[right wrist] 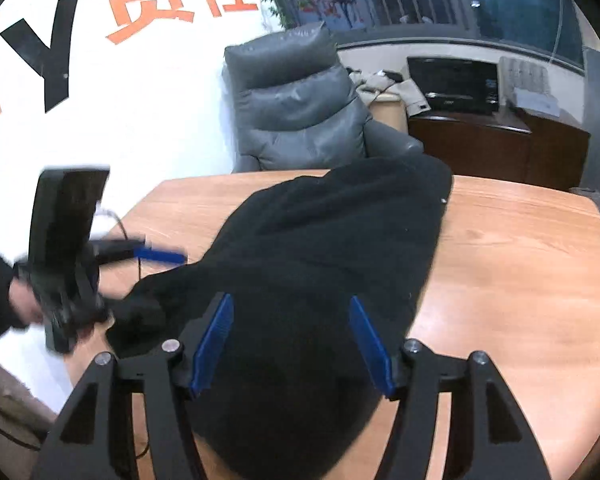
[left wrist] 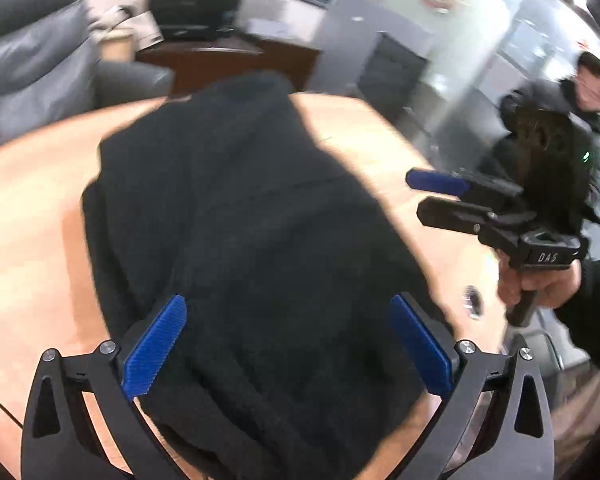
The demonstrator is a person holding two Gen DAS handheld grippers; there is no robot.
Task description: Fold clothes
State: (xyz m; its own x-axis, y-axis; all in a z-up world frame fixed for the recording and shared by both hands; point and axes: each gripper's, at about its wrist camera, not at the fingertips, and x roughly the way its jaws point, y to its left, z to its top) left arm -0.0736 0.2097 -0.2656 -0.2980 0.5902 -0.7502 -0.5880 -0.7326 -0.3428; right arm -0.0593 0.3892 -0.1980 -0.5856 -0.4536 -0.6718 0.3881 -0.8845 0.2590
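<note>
A black garment [left wrist: 244, 240] lies bunched lengthwise on the wooden table [left wrist: 32, 208]; it also shows in the right wrist view [right wrist: 320, 272]. My left gripper [left wrist: 286, 308] is open above its near end, blue pads [left wrist: 156, 344] wide apart, holding nothing. My right gripper [right wrist: 292, 312] is open over the garment's near end, empty. In the left wrist view the right gripper [left wrist: 420, 196] hovers at the right, off the cloth. In the right wrist view the left gripper [right wrist: 180, 258] is blurred at the garment's left edge.
The table [right wrist: 520, 280] has bare wood to the right of the garment. A grey leather armchair [right wrist: 300, 100] stands behind the table. A dark cabinet [right wrist: 496, 144] with a black box on it is at the back right. A thin cable [right wrist: 120, 224] lies at the table's left.
</note>
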